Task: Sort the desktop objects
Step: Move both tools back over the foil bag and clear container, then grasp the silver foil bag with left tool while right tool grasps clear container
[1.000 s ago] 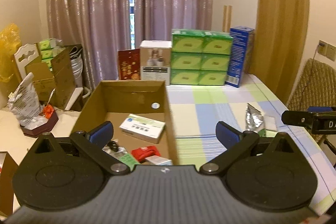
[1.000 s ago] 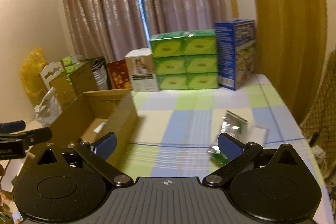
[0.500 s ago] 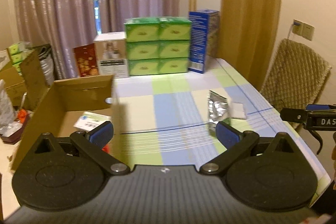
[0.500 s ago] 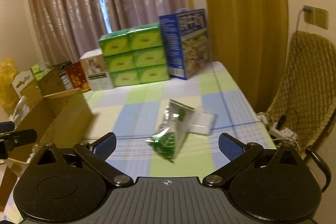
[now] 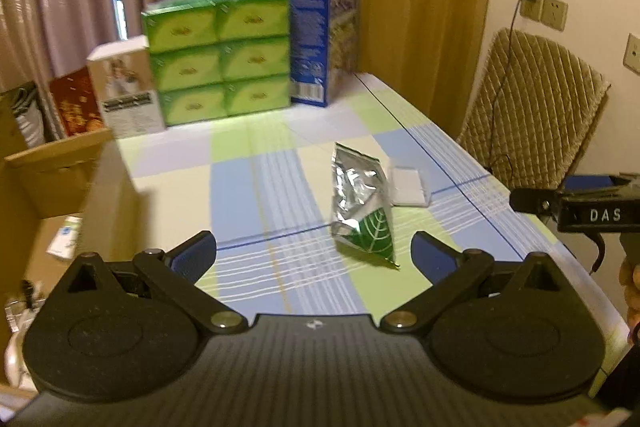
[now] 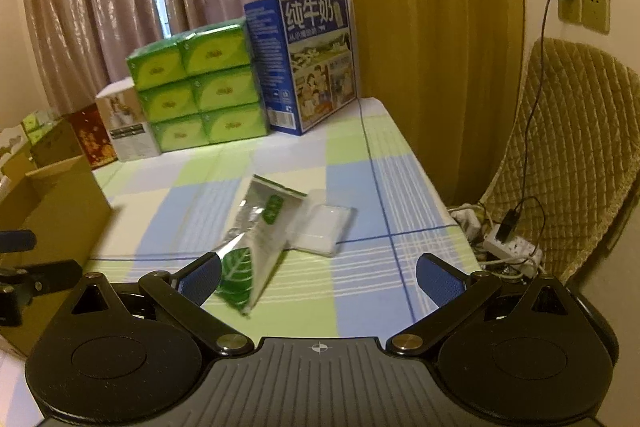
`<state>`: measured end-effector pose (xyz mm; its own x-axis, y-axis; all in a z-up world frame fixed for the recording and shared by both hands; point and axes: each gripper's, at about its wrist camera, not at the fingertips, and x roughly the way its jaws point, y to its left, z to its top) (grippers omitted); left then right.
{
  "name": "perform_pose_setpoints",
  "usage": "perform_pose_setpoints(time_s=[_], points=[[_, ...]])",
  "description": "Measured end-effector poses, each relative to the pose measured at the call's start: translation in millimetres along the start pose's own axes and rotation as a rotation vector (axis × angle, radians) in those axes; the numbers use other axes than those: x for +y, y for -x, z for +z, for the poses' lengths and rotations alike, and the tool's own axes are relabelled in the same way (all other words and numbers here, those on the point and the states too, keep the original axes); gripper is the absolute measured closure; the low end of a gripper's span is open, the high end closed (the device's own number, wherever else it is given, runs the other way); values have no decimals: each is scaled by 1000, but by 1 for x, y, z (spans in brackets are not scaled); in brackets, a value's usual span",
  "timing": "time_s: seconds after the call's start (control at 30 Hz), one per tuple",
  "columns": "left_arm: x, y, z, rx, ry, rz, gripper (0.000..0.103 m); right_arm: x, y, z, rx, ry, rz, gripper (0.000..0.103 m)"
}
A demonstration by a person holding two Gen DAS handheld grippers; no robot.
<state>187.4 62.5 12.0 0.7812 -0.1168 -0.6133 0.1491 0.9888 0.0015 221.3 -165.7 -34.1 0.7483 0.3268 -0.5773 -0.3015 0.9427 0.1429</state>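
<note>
A silver foil pouch with a green leaf print (image 5: 362,205) (image 6: 256,231) lies on the checked tablecloth, beside a flat clear plastic case (image 5: 408,185) (image 6: 322,227). My left gripper (image 5: 314,259) is open, hovering short of the pouch, which sits ahead between its fingers and nearer the right one. My right gripper (image 6: 318,277) is open too, with the pouch by its left finger and the case ahead of the gap. The right gripper shows in the left wrist view at the right edge (image 5: 576,205). A cardboard box (image 5: 52,183) (image 6: 52,203) stands at the table's left.
Stacked green tissue packs (image 5: 218,53) (image 6: 198,83), a blue milk carton box (image 5: 320,37) (image 6: 308,59) and a white box (image 5: 126,87) line the table's far end. A padded chair (image 5: 532,111) (image 6: 568,155) and a power strip (image 6: 508,247) sit off the right edge.
Both grippers have swung right, away from the cardboard box, and moved closer to the foil pouch and plastic case. Both stayed open.
</note>
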Motion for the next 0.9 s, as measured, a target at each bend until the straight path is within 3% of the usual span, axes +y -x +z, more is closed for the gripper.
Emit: perform_pose_setpoints(time_s=[0.47,0.9], points=[[0,-116,-2,71,17,-94,1,-20,-93,4,48,10,7,2],[-16,-193,5,132,-30,-154,1,-33,-132,14,48,41,-29,2]])
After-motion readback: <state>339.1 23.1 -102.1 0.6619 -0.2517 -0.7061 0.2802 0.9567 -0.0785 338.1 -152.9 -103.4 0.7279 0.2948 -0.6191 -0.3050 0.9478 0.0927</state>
